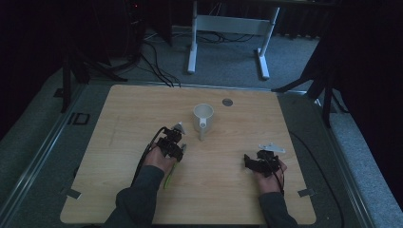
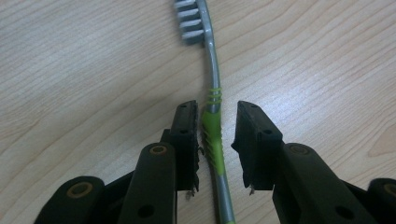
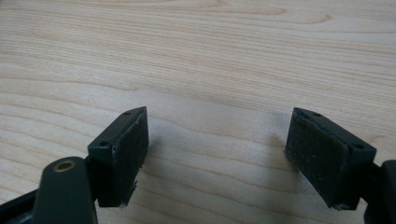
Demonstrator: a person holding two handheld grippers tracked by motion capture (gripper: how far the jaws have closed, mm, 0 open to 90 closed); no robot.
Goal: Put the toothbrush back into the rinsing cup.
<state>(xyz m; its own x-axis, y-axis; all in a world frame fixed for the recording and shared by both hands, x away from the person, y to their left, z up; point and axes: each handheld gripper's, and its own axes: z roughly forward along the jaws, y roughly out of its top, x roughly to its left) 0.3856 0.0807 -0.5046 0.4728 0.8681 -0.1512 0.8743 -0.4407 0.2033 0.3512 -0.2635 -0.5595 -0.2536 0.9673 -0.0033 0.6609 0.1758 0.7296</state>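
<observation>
A grey toothbrush (image 2: 212,126) with a green grip lies flat on the wooden table (image 1: 133,109), bristle head pointing away from me. My left gripper (image 2: 215,112) points down over it, with the green grip between its jaws. The left pad (image 2: 187,135) is right beside the handle, while the right pad (image 2: 250,140) stands a clear gap away, so the jaws are open. From above, the left gripper (image 1: 179,148) sits left of centre and the toothbrush's green tail (image 1: 167,179) sticks out beside the wrist. My right gripper (image 3: 217,135) rests wide open over bare wood with nothing between its pads.
A white mug (image 1: 203,116) stands upright just beyond and to the right of the left gripper. A small grey disc (image 1: 227,101) lies behind it. The right gripper (image 1: 250,161) sits near the table's front right. Cables and a desk frame stand on the floor beyond.
</observation>
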